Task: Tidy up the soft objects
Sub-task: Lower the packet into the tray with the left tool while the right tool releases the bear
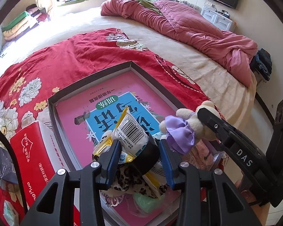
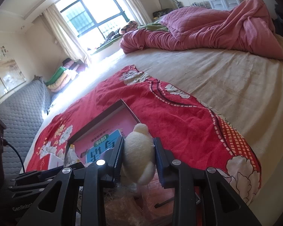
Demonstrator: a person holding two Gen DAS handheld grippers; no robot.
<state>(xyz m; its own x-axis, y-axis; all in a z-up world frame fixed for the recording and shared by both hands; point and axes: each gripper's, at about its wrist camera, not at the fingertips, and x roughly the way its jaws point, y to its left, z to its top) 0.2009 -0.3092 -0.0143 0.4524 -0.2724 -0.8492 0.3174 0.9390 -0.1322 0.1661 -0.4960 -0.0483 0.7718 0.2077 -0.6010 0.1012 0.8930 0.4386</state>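
My left gripper (image 1: 138, 157) is shut on a white food packet with a barcode (image 1: 131, 132) and a black roll of tape (image 1: 148, 157), above a grey tray (image 1: 96, 75) with a pink book (image 1: 103, 101) in it. A leopard-print cloth (image 1: 134, 182) and a green soft thing (image 1: 145, 202) lie under it. My right gripper (image 2: 138, 160) is shut on a cream plush toy (image 2: 138, 156); in the left wrist view the toy (image 1: 190, 124) wears a purple ribbon and hangs over the tray's right edge.
The tray sits on a red flowered blanket (image 1: 69, 56) on a bed. A red tissue pack (image 1: 32, 160) and a dark box (image 1: 3, 167) lie left of the tray. A crumpled pink quilt (image 1: 188, 24) lies at the far side.
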